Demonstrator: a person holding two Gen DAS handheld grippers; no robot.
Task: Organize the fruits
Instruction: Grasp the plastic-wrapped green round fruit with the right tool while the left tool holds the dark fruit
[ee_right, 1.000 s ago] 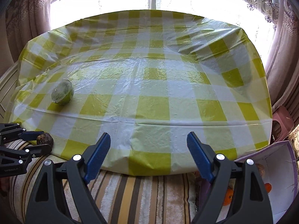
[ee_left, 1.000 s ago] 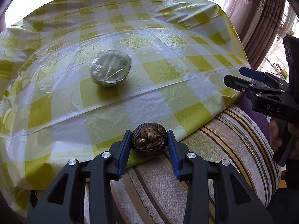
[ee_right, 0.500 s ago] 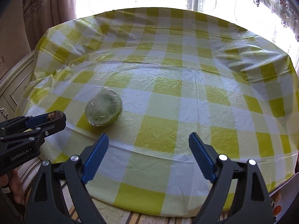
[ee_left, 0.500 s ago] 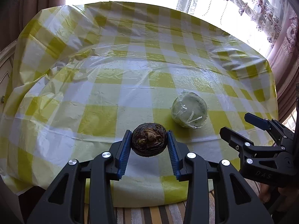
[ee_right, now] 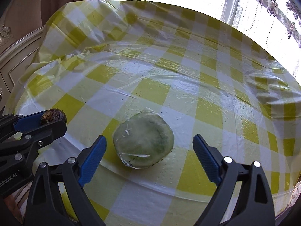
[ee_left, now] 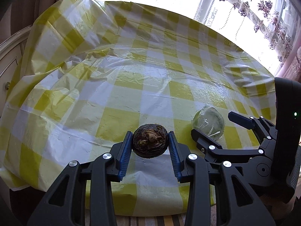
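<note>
One dark fruit (ee_left: 150,143) sits clamped in my left claw (ee_left: 150,146), and my right claw (ee_right: 149,150) is opening, empty, around the wrapped green fruit (ee_right: 143,144) waiting on the bench (ee_right: 188,98).

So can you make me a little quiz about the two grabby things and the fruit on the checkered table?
1. True or false: the left gripper has its jaws shut on the dark brown fruit.
2. Which thing lies in front of the right gripper?
A. a banana
B. the green fruit wrapped in clear film
C. a cup
3. Fill the gap: the yellow and white tablecloth has a ______ pattern.

Key
1. True: it is clamped between the blue pads.
2. B: it rests on the cloth, and the opening jaws are not touching it.
3. Checkered.
</note>
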